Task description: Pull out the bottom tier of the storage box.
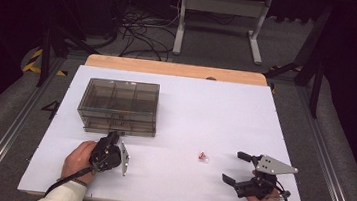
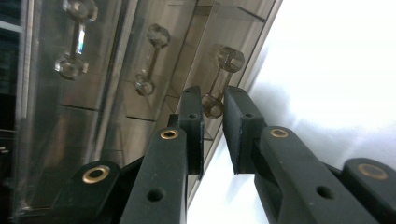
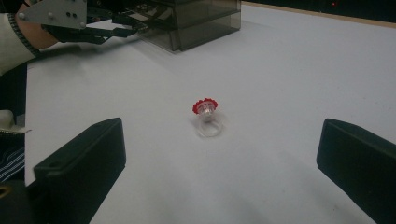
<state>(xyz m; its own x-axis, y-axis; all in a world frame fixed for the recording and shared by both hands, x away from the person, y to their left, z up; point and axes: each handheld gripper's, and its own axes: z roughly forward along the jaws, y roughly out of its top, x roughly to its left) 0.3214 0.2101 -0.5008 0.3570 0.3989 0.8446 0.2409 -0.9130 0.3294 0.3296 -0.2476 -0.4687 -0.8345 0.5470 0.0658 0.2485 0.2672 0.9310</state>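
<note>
A smoky clear drawer box stands on the left of the white table. My left gripper is at the box's front, low down. In the left gripper view, the left gripper has its jaws nearly together around the lower end of a clear drawer handle, and the pads touch it. A small clear ring with a red top lies on the table. My right gripper rests to the right of the ring with its jaws wide apart. In the right gripper view, the ring lies ahead of the open right gripper.
Two more clear handles sit on the box front. In the right gripper view, the box and the left gripper appear at the far left. A wooden strip edges the table's far side.
</note>
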